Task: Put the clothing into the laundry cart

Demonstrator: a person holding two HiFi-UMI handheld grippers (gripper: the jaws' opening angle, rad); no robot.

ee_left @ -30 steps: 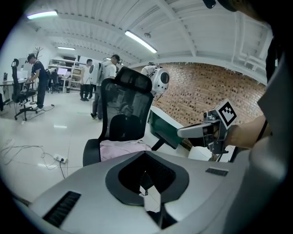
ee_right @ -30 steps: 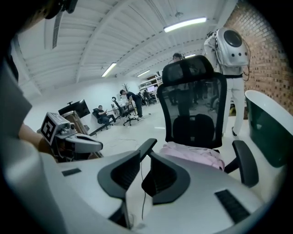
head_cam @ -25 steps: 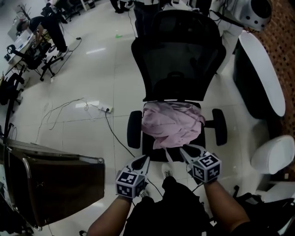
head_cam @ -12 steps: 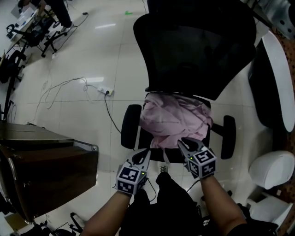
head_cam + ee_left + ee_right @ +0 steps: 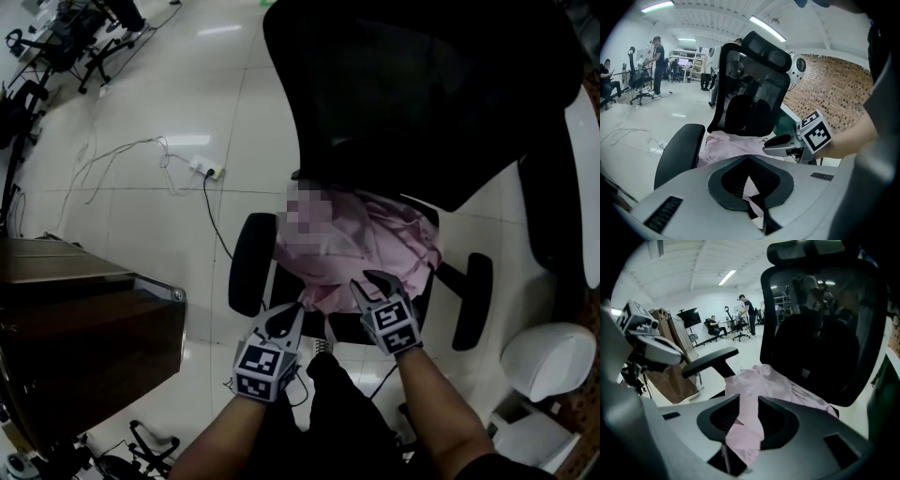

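Both tools have come lower and closer to the chair since the earlier picture, and the chair now fills more of the head view. The jaws of the right tool have just been opening.

From the head view, the pink clothing (image 5: 370, 239) lies in a heap on the seat of the black chair (image 5: 422, 103), near the middle of the frame. The left tool (image 5: 292, 309) is at the lower middle, just beside the front edge of the clothing. The right tool (image 5: 367, 279) is a little higher, with its tips on the pink heap. The brown laundry cart (image 5: 84, 337) stands at the lower left, well apart from the chair.

The left gripper view shows the left tool (image 5: 749, 158) with its jaws together. A bit of pink shows in the window behind the tips. The clothing (image 5: 731, 147) lies past it on the seat. The right tool (image 5: 768, 146) comes in from the right, over the clothing.

The right gripper view shows the right tool (image 5: 749, 401) with its jaws apart. A fold of the clothing (image 5: 778, 383) lies in the gap between them. The chair back (image 5: 815, 333) is at the upper right. The left tool (image 5: 675, 356) is at the left edge, with the cart (image 5: 670, 376) behind it.
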